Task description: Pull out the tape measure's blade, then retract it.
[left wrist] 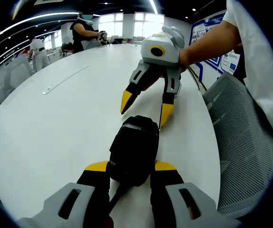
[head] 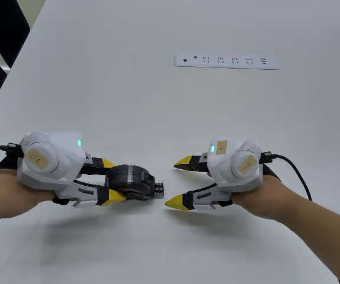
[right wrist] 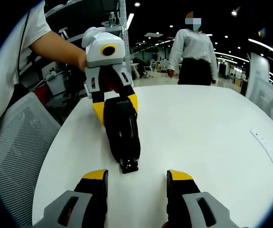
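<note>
A black tape measure (head: 131, 181) lies on the white table (head: 158, 100), and my left gripper (head: 112, 180) is shut on its case from the left. The blade's end hook (head: 158, 189) pokes out of the case toward the right, with no blade drawn out. My right gripper (head: 179, 183) stands open just right of the hook, yellow tips apart and not touching it. In the left gripper view the tape measure (left wrist: 134, 147) sits between my left gripper (left wrist: 131, 166) jaws, with the right gripper (left wrist: 145, 108) facing it. In the right gripper view the hook (right wrist: 128, 166) lies just ahead of my right gripper (right wrist: 137, 175).
A white power strip (head: 225, 61) lies flat at the far side of the table. A grey mesh chair (left wrist: 241, 142) stands beside the table edge. A person (right wrist: 193, 57) stands beyond the table's far end, and others (left wrist: 84, 33) are farther back in the room.
</note>
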### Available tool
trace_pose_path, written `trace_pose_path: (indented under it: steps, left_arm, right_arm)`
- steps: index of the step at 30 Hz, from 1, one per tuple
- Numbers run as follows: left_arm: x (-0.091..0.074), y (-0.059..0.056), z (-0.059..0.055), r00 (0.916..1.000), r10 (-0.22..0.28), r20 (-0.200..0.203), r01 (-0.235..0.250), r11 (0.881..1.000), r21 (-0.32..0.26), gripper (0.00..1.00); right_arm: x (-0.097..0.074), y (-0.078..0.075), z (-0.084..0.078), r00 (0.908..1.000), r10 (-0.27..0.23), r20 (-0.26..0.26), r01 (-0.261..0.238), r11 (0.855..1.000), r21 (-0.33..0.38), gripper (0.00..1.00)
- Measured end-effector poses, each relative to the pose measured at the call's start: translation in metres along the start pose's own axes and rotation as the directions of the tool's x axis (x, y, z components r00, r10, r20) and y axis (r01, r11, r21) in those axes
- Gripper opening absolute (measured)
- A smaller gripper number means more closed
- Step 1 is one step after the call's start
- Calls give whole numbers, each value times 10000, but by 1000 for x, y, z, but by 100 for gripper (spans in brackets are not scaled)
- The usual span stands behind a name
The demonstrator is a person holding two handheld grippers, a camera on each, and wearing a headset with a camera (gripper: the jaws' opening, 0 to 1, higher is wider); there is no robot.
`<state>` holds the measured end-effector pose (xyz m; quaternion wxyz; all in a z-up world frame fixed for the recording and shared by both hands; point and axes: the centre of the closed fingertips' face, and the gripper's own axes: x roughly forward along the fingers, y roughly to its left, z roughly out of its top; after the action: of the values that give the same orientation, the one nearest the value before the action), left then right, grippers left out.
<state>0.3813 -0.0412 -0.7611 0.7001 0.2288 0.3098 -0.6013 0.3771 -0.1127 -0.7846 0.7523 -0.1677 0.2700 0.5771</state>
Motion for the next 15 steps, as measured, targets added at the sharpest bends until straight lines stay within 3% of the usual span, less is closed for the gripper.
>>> trace_pose_path:
  steps: [8,15]
  left_arm:
    - [1,0,-1,10000,-1,-26,1,10000,33,27]
    - [1,0,-1,10000,-29,-47,30,10000,52,27]
  right_arm:
    - [11,4,2,9992,393,7,-392,9979,-517,31]
    - [17,8,1,9981,612,-78,-617,9938,-922,26]
